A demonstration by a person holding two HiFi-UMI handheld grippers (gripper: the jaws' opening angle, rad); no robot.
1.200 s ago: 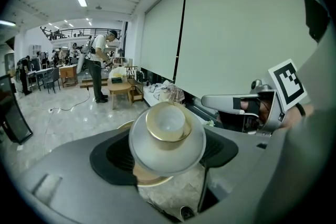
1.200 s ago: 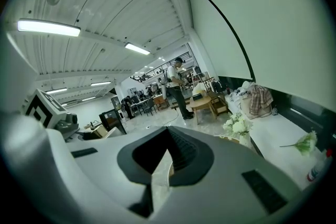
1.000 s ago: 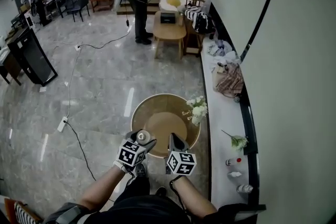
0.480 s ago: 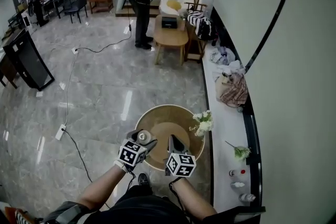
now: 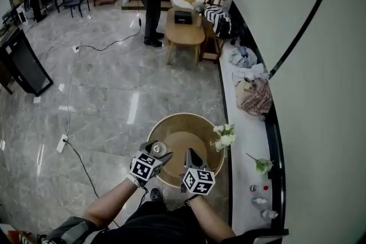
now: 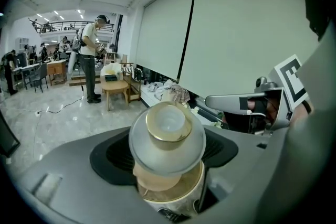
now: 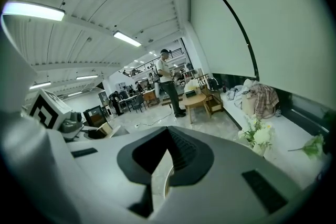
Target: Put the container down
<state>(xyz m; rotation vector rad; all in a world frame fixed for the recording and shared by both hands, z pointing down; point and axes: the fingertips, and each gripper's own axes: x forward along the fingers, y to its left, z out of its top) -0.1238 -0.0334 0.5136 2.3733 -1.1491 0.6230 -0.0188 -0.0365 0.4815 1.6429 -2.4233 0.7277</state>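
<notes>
Overhead, at the round tan rimmed counter's (image 5: 171, 119) near edge, the left gripper's (image 5: 156, 151) fingers clamp a frosted, gold-rimmed lidded container (image 6: 167, 136). The right gripper's (image 5: 193, 156) fingers are slightly parted and empty.

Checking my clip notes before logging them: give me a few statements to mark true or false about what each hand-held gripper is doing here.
The left hand-held gripper is shut on the container. True.
The right hand-held gripper grips a flower. False: its jaws stand apart, with nothing between them.
The container rests on the round table. False: it is held in the air over it.
White flowers stand near the table's right side. True.
</notes>
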